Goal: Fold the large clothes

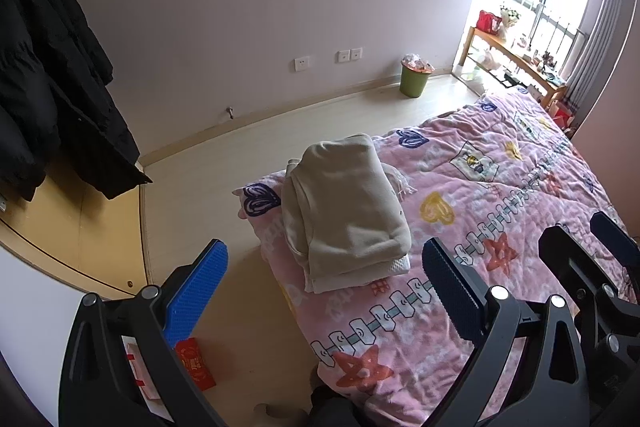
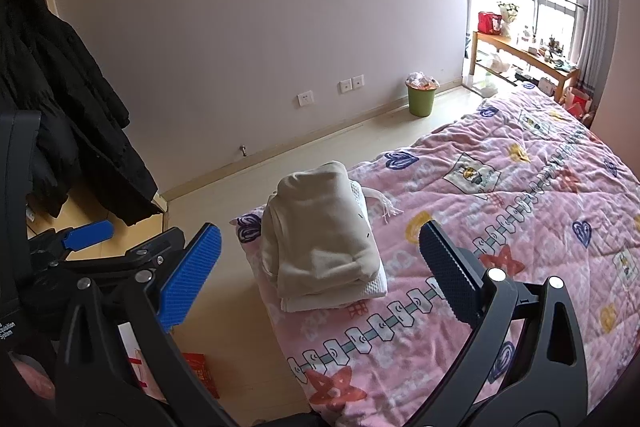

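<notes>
A folded beige garment (image 1: 346,207) (image 2: 320,227) lies stacked on a folded white knit piece (image 1: 396,263) (image 2: 372,283) at the near left corner of the bed with the pink patterned quilt (image 1: 500,195) (image 2: 500,211). My left gripper (image 1: 324,287) hangs open above and short of the stack, nothing between its blue pads. My right gripper (image 2: 320,271) is also open and empty, raised in front of the stack. The right gripper's black frame shows at the right edge of the left wrist view, the left gripper's at the left of the right wrist view.
Black coats (image 1: 52,75) (image 2: 60,99) hang at the left over a wooden cabinet. A green waste bin (image 1: 414,79) (image 2: 421,97) stands by the wall. A wooden shelf (image 1: 516,55) with small items sits under the window. Red packets (image 1: 196,363) lie on the pale floor beside the bed.
</notes>
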